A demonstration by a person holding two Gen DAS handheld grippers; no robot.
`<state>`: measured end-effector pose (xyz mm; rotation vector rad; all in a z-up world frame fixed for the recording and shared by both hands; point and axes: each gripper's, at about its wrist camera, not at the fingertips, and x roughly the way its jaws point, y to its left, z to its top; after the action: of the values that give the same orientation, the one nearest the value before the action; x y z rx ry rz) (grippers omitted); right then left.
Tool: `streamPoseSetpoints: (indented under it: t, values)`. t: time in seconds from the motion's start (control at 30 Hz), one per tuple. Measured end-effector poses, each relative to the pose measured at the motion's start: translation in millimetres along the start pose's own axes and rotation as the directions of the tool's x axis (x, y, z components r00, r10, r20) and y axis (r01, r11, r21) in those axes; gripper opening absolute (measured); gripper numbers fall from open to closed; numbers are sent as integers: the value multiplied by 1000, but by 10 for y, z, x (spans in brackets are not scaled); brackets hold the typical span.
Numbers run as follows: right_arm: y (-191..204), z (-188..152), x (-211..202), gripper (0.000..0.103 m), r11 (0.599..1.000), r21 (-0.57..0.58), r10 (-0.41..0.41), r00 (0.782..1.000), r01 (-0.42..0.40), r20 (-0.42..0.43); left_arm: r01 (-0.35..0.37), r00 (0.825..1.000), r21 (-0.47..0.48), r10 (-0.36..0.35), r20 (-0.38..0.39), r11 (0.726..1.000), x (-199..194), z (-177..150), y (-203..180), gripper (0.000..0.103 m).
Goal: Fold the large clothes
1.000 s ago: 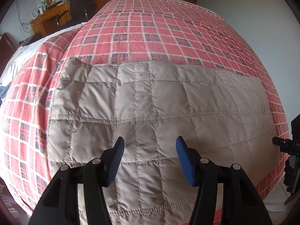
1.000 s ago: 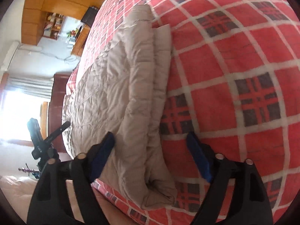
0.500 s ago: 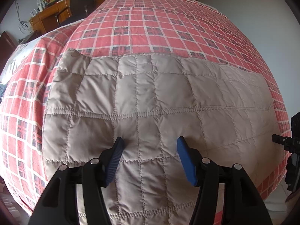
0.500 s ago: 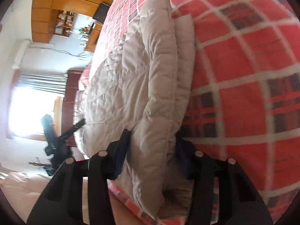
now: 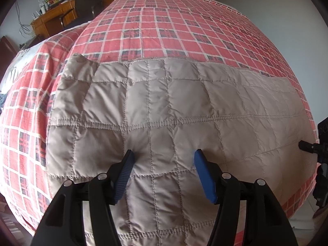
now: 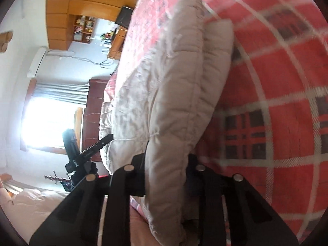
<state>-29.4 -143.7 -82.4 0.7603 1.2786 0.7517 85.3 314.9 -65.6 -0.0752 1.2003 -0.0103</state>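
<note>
Right wrist: right claw [image 6: 167, 160] now clenched on quilted jacket [image 6: 180, 94]; left claw [image 5: 163, 157] still spread.

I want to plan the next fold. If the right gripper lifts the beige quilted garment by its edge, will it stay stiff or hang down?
The beige quilted garment would probably sag: it is soft padding that wrinkles and follows the checked bedspread. Its folded layers bulge where the right gripper pinches them, so it likely compresses easily. The smooth shell may slip a little.
</note>
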Motion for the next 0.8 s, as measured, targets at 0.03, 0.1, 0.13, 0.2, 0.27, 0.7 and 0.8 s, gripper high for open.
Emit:
streamPoseSetpoints:
  t: [0.03, 0.1, 0.13, 0.2, 0.27, 0.7, 0.8]
  values:
    - [110, 6, -59, 20, 999, -33, 9, 1000, -8, 15, -1, 1000, 1, 1, 1, 1000, -5, 2, 1, 62]
    - [235, 18, -156, 19, 997, -73, 25, 999, -22, 43, -3, 1000, 4, 3, 3, 1000, -13, -2, 5, 62]
    - [285, 25, -187, 19, 996, -87, 23, 998, -18, 55, -4, 1000, 5, 4, 3, 1000, -15, -3, 11, 62]
    - [287, 42, -196, 18, 996, -87, -5, 998, 11, 63, -5, 1000, 4, 5, 4, 1000, -20, -12, 21, 62]
    - [188, 38, -149, 18, 998, -58, -34, 998, 36, 50, -3, 1000, 5, 3, 5, 1000, -21, -20, 32, 62]
    - [-233, 7, 112, 18, 987, 127, -104, 995, 103, 4, 30, 999, 25, -30, 11, 999, 0, -69, 48, 63]
    - [-138, 4, 140, 19, 984, 134, -120, 993, 119, 1, 41, 999, 25, -41, 15, 999, 6, -78, 60, 63]
